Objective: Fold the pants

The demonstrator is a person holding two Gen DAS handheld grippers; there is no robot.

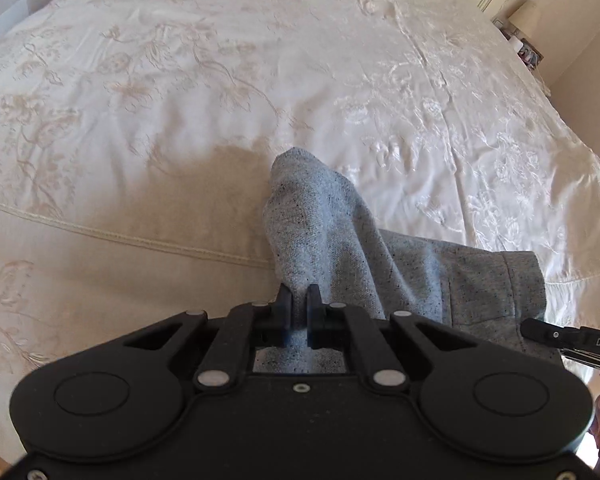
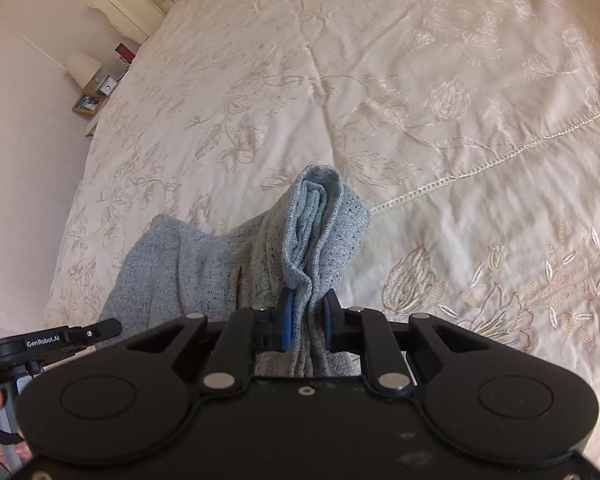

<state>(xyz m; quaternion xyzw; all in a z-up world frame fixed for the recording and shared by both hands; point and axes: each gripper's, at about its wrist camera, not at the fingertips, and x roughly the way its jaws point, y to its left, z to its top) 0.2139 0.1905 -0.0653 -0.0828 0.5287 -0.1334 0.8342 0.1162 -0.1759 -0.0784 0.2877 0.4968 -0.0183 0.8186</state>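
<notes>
A cream embroidered bedspread [image 1: 260, 60] covers a wide bed and fills the background of both views, with a tufted headboard [image 2: 140, 4] and a nightstand lamp [image 2: 83, 67] at its far end. The grey speckled pants [image 1: 340, 248] are raised over the bedspread, pinched at two points along one edge. The left gripper [image 1: 299, 308] is clenched tight on a fold of the fabric, and the right gripper [image 2: 309, 318] grasps a thicker, several-layered bunch. The cloth between them sags, so the held edge runs side to side from one gripper to the other, and the rest of the garment drops below out of sight. Neither gripper looks nearer the pants; each holds its own end. Judging from this, the coming move turns on carrying that edge level toward the bedspread without slackening either pinch.
</notes>
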